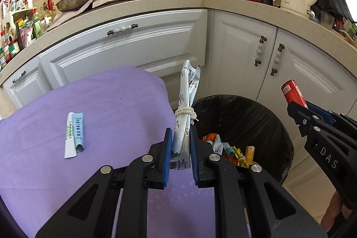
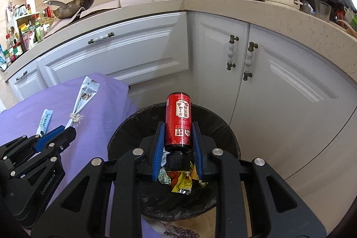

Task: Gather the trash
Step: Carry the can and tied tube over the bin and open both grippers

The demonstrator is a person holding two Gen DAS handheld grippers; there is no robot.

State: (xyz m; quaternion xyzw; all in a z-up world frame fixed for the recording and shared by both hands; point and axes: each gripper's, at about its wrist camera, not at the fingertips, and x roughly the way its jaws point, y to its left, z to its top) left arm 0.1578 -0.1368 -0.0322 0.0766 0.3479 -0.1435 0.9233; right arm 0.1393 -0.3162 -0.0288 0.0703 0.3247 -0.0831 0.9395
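Left gripper (image 1: 181, 144): fingers closed on the string-tied wrapper bundle (image 1: 186, 108), upright at the desk's edge.
Right gripper (image 2: 178, 139): fingers clamped on the red bottle (image 2: 178, 121), cap toward the camera, above the bin.
Trash bin (image 1: 285, 126): black-lined, wrappers inside, at 3 o'clock from the purple-clothed desk (image 1: 100, 104).
Sachets (image 1: 74, 134): lying on the cloth, at 9 o'clock from the bundle.
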